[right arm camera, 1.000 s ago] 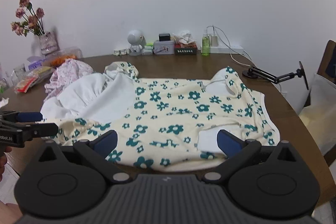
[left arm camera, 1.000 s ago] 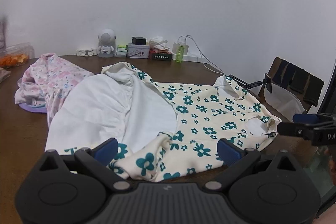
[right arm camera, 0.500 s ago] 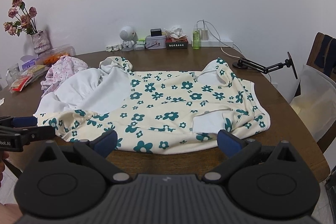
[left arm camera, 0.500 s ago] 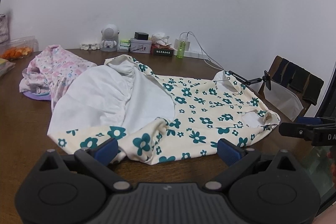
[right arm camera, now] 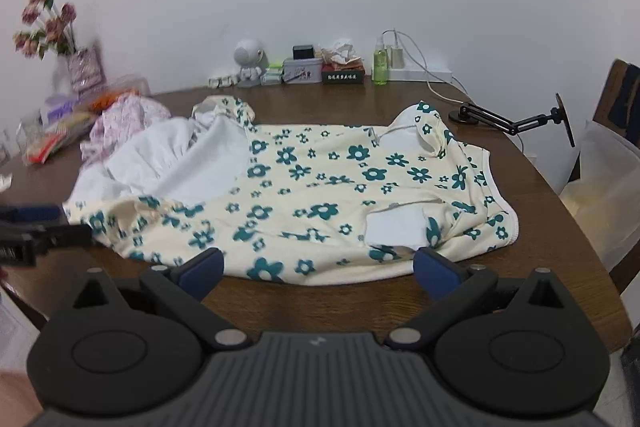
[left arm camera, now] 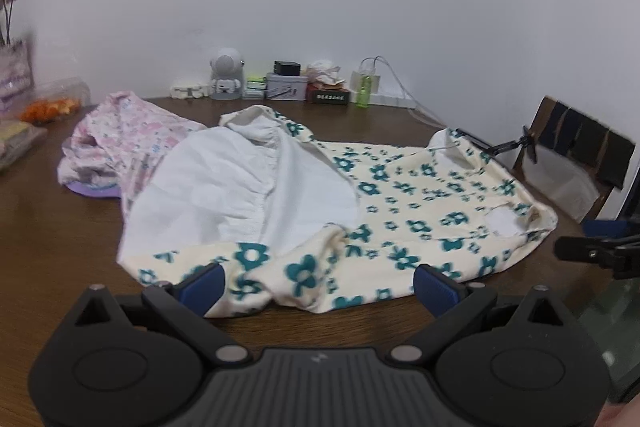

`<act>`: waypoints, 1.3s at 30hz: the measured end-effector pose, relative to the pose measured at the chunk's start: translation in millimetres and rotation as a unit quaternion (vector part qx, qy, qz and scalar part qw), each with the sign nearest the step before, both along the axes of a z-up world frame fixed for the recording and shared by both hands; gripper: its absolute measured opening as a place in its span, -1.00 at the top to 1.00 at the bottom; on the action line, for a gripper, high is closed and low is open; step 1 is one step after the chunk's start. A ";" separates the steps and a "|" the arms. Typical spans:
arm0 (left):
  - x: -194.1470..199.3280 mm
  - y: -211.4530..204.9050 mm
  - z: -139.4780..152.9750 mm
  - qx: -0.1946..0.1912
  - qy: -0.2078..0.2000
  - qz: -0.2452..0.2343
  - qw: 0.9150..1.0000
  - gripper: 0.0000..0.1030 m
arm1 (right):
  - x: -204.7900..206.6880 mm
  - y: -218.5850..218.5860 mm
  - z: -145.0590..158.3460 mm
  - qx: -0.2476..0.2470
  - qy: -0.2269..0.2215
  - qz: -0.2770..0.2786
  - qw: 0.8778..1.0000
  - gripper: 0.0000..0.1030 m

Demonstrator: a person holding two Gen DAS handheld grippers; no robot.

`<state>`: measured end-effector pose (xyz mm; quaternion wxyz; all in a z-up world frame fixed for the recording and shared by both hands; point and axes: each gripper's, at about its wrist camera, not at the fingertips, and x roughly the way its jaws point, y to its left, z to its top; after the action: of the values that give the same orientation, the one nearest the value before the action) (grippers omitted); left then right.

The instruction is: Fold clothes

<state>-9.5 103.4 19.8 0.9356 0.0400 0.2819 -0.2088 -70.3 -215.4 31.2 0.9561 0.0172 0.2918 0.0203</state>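
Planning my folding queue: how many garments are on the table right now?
2. The flowered cream dress lies spread mid-table; the pink floral garment is bunched at far left. Something purple shows beneath it, possibly a hidden third.

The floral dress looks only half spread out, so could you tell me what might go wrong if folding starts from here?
1. The floral dress has its hem flipped, exposing the white lining; folding now would likely trap that bunching.
2. The lining's far edge touches or overlaps the pink garment, which may get dragged along.
3. Both the left gripper and right gripper are open at the near edge and could pinch only one layer.
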 end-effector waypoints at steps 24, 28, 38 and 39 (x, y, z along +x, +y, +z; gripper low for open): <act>16.7 -32.9 -26.9 0.345 -0.050 -0.249 0.903 0.06 | 84.5 -64.3 -29.4 -0.252 0.111 0.225 0.935 0.11; 27.6 -38.4 -33.7 0.363 -0.055 -0.252 0.895 0.06 | 92.6 -64.5 -29.8 -0.246 0.114 0.241 0.932 0.40; 30.9 -37.2 -39.8 0.333 -0.055 -0.257 0.905 0.84 | 91.2 -62.9 -31.6 -0.229 0.120 0.246 0.934 0.95; 31.3 -34.8 -38.0 0.322 -0.052 -0.247 0.912 0.84 | 89.3 -62.4 -31.6 -0.231 0.119 0.244 0.934 0.95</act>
<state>21.8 68.6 -18.2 0.8037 0.4182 0.2661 -0.3292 19.1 -277.9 -0.4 0.8576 -0.2736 0.3950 0.1832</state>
